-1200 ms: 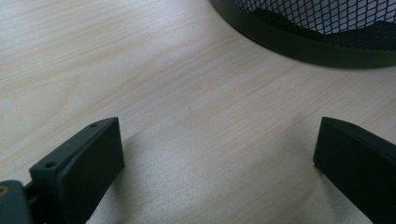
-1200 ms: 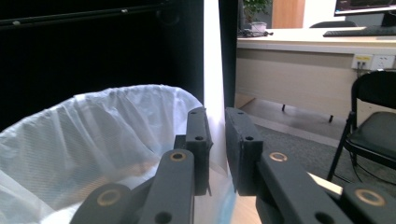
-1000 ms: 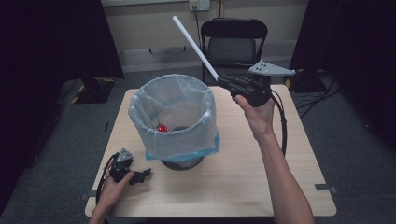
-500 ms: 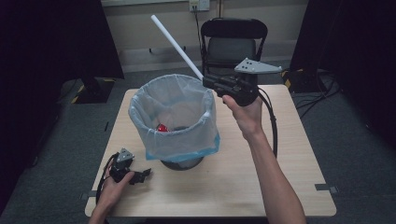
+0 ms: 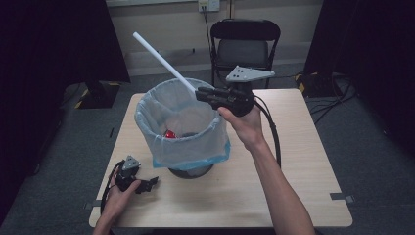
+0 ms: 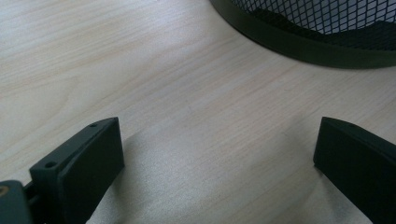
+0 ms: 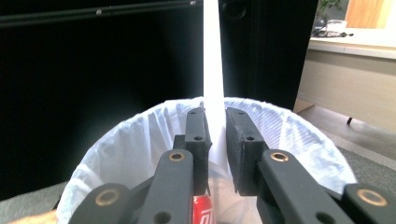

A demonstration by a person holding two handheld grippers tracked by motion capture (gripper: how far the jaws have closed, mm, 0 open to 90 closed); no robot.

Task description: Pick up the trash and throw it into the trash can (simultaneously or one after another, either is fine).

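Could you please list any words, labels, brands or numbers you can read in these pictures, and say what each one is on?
No text can be read whole.
Red can in the lined bin: white lettering, cut off at the edge of the right gripper view, unreadable.
White tube in the right tool: no print visible.

We see a white rod (image 5: pixel 161 61) above a bin (image 5: pixel 182 128) lined with a pale, blue-tinged translucent bag; its base is black mesh. Inside lies a red can (image 5: pixel 170 133). The table (image 5: pixel 303 161) is light wood grain. Both grippers are black, the right gripper (image 5: pixel 201 94) topped with grey.
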